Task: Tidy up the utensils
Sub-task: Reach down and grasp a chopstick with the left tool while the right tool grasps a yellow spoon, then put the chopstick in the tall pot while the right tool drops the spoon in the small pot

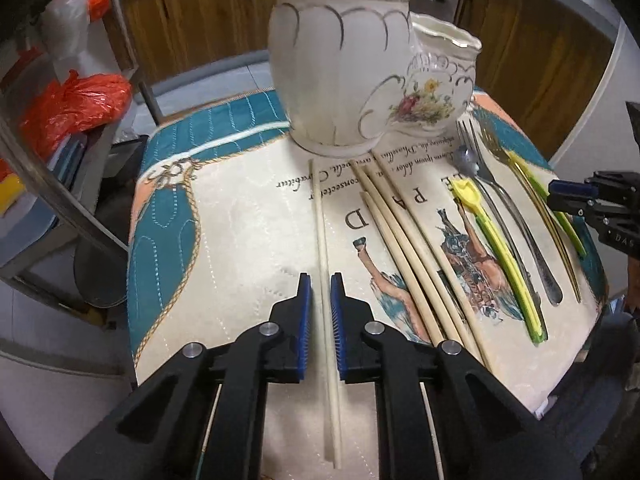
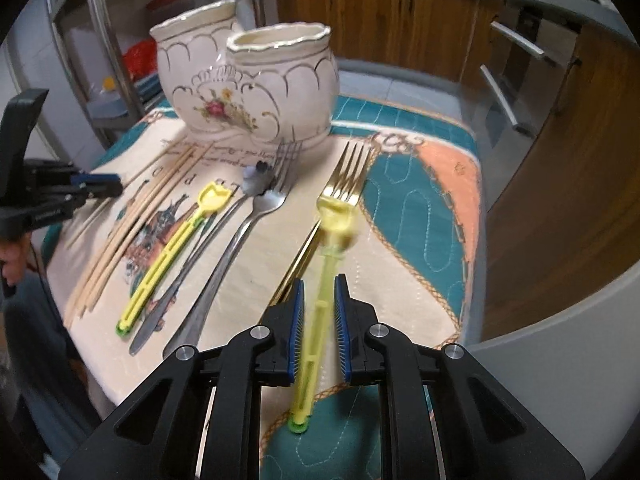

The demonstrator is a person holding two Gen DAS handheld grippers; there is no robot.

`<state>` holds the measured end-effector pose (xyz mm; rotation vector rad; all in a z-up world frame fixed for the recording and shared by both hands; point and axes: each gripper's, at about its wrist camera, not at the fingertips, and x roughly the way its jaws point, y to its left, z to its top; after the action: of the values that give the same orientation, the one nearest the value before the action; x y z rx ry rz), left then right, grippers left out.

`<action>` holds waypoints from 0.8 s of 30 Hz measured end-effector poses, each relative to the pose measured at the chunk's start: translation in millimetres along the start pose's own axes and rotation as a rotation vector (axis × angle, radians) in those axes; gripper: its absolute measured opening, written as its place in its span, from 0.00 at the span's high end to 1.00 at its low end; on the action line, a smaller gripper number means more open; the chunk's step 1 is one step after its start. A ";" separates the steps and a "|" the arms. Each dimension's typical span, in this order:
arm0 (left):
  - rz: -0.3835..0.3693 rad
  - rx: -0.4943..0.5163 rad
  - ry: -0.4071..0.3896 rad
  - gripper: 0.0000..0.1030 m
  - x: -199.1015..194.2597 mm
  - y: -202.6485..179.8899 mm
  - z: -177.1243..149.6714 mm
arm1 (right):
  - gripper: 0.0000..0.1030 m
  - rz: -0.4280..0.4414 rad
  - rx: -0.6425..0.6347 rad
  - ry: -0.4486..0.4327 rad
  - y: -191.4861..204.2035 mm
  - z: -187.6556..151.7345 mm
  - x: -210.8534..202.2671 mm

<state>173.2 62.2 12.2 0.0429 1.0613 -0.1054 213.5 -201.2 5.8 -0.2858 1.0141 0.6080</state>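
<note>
Left gripper [image 1: 320,280] pinches a chopstick [image 1: 325,264] running six-to-twelve toward the holder [image 1: 340,76]; right gripper [image 2: 319,282] clamps a yellow utensil [image 2: 320,312].

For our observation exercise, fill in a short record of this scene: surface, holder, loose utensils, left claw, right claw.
surface: printed quilted mat
holder: white twin-pot ceramic holder, upright at the mat's far end
loose utensils: three chopsticks, yellow spoon, steel fork, gold fork
left claw: astride a single chopstick
right claw: astride a second yellow spoon
</note>
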 end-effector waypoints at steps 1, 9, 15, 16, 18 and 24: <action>-0.005 0.000 0.008 0.89 0.9 0.5 1.6 | 0.84 -0.001 -0.009 0.010 0.1 1.7 1.9; -0.041 0.001 0.116 0.89 10.1 10.1 21.0 | 0.84 0.011 0.000 0.151 -9.2 20.2 17.4; -0.024 0.066 0.221 0.89 16.4 8.0 33.0 | 0.84 -0.002 -0.066 0.282 -6.2 36.8 26.7; -0.022 0.078 0.236 0.89 17.1 7.9 34.5 | 0.84 -0.003 -0.083 0.308 -5.3 38.4 27.7; -0.017 0.101 0.267 0.89 18.6 8.6 37.1 | 0.83 0.004 -0.102 0.359 -4.8 40.6 29.8; -0.031 0.131 0.375 0.89 28.9 11.0 48.5 | 0.82 0.021 -0.105 0.474 -7.6 54.7 41.3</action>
<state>230.5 67.0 10.5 0.1697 1.4284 -0.2007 272.5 -166.2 -2.2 -0.5293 1.4426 0.6275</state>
